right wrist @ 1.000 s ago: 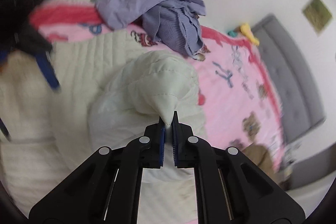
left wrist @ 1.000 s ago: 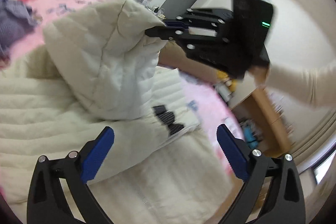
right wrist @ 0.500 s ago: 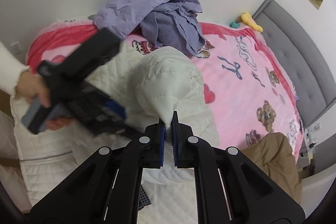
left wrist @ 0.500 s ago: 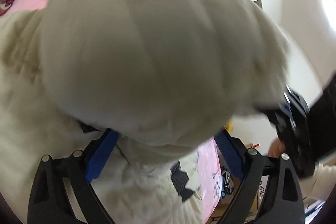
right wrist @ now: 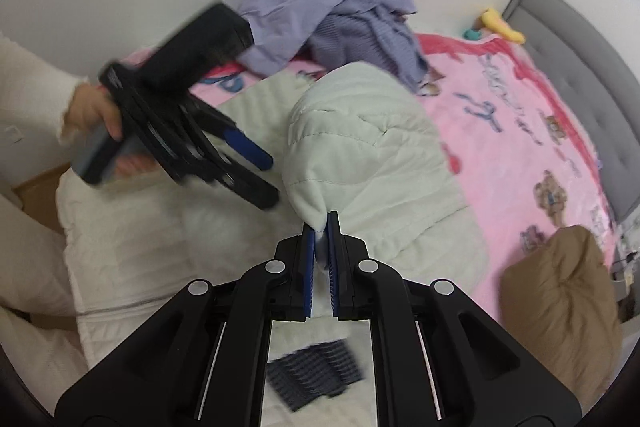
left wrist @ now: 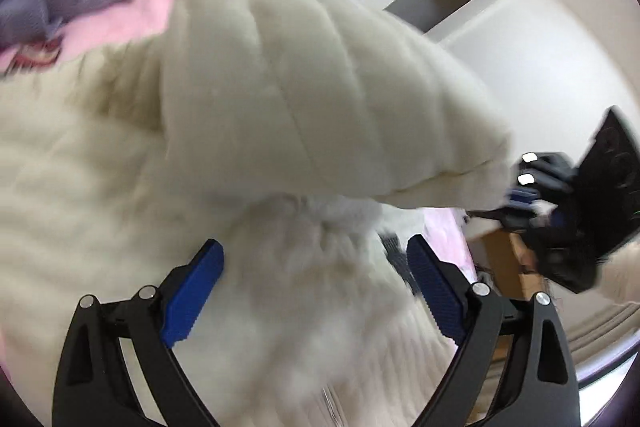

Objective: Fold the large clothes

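Note:
A large cream quilted coat [right wrist: 372, 155] lies on the bed. My right gripper [right wrist: 320, 231] is shut on a corner of it and holds a fold lifted off the rest. In the left wrist view that lifted fold [left wrist: 304, 83] fills the middle, with the right gripper [left wrist: 532, 195] at its right tip. My left gripper [left wrist: 316, 267] is open and empty, with the coat's lower layer between its blue pads. In the right wrist view the left gripper [right wrist: 260, 171] hovers open just left of the lifted fold.
A pink printed blanket [right wrist: 520, 107] covers the bed. A pile of lilac clothes [right wrist: 340, 11] lies at the far side. A brown cushion [right wrist: 560, 299] sits at the right. A dark checked cloth [right wrist: 316, 375] lies near me. A grey headboard [right wrist: 580, 51] stands beyond.
The left gripper has swung back from under the lifted fold and now sits to its left, still open. The right gripper keeps its hold on the coat corner.

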`<state>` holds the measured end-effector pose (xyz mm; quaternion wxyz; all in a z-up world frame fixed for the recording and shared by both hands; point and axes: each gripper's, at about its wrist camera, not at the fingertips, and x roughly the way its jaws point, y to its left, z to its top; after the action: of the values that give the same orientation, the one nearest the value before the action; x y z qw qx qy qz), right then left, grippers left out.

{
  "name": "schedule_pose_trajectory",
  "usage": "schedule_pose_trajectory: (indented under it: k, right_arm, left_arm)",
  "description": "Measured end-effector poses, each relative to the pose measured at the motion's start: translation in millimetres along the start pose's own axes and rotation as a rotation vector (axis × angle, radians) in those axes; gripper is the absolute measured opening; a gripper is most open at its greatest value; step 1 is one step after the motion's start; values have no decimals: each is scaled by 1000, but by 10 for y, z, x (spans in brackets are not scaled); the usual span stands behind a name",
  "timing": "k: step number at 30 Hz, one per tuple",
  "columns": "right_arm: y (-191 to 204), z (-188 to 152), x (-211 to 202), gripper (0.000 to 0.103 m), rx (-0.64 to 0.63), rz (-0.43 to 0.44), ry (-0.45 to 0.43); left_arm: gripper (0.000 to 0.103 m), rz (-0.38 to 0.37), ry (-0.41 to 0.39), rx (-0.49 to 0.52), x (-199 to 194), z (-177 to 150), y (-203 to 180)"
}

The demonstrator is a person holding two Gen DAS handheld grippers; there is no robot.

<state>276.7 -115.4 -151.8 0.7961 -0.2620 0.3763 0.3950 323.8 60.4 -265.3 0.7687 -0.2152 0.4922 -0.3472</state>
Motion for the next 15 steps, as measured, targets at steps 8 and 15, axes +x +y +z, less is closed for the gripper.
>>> schedule_pose_trajectory:
  k: [8,15]
  right_arm:
    - [519,-178,296,7,-81,-36,53]
    - [602,-359,440,6,-97,-97,97]
  left_arm:
    - [97,-21,86,-92,3,118,-98]
    - [97,-155,192,-137,147,119,92]
